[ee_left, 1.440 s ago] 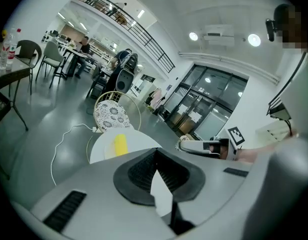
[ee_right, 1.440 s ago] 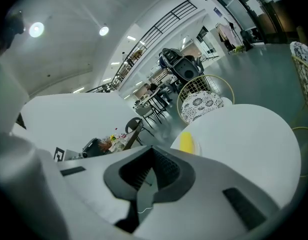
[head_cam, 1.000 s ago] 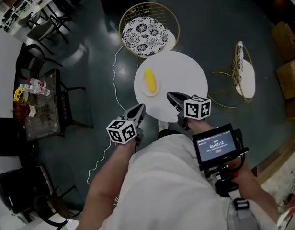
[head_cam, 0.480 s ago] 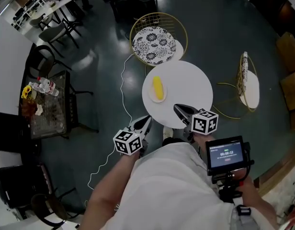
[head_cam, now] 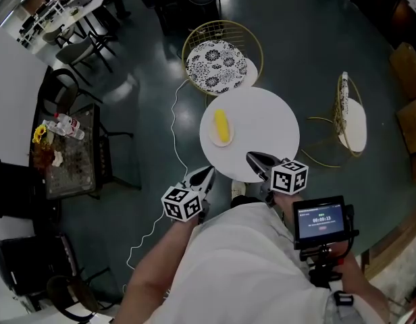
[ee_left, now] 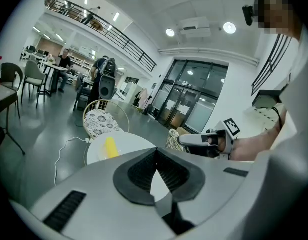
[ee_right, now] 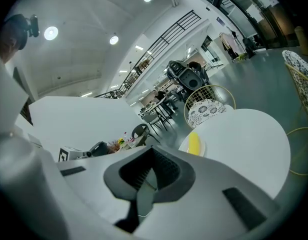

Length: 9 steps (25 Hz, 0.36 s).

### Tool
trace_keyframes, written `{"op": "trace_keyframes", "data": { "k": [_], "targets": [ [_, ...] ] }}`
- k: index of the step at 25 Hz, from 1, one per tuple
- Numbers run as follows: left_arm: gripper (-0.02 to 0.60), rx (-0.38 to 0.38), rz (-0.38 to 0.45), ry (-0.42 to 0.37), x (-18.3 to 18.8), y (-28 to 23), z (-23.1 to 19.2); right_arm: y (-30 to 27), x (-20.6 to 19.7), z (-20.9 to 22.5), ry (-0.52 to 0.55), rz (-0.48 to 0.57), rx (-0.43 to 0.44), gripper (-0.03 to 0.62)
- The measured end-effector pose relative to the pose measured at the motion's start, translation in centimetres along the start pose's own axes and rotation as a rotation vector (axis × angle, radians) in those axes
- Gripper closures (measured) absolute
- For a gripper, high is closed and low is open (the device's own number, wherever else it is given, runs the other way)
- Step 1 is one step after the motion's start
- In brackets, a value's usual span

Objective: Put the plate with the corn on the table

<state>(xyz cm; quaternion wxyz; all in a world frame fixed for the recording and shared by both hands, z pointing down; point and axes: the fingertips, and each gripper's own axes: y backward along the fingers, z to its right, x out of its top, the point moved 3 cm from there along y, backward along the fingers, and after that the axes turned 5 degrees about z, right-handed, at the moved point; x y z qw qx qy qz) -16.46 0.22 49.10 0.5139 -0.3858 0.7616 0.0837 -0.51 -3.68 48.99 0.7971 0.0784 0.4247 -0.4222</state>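
1. Round white table (head_cam: 262, 123): we take it as our landmark.
2. White plate (head_cam: 221, 138): it rests flat on the table top, on the left part, close to the left rim.
3. Yellow corn cob (head_cam: 221, 125): it lies lengthwise on the plate, one end towards the patterned chair.
4. Left gripper (head_cam: 209, 171): we hold it off the table, just beyond its near-left edge, over the dark floor (head_cam: 140, 100). The jaws are closed tip to tip, with nothing between them.
5. Right gripper (head_cam: 250, 156): its tips reach over the table's near edge, apart from the plate. The jaws are likewise closed and empty.
6. Gold wire chair with a black-and-white patterned seat (head_cam: 217, 63): it stands at the table's far side, just beside the rim.
7. Second gold wire chair (head_cam: 348, 117): to the table's right, seen edge-on.
8. White cable (head_cam: 173, 123): it trails over the floor along the table's left side.
9. Dark side table with bottles and yellow flowers (head_cam: 66, 150): well to the left of the round table.
10. Small screen (head_cam: 320, 219): mounted on a rig beside our right arm, nearer us than the table.
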Motion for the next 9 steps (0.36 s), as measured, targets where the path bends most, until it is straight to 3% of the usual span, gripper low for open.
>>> {"op": "trace_keyframes", "data": {
  "k": [9],
  "targets": [
    [0.574,0.011,-0.001,0.006,0.34,-0.94,-0.15,-0.06,0.68,0.36,0.009,0.0,0.014,0.586]
  ]
}}
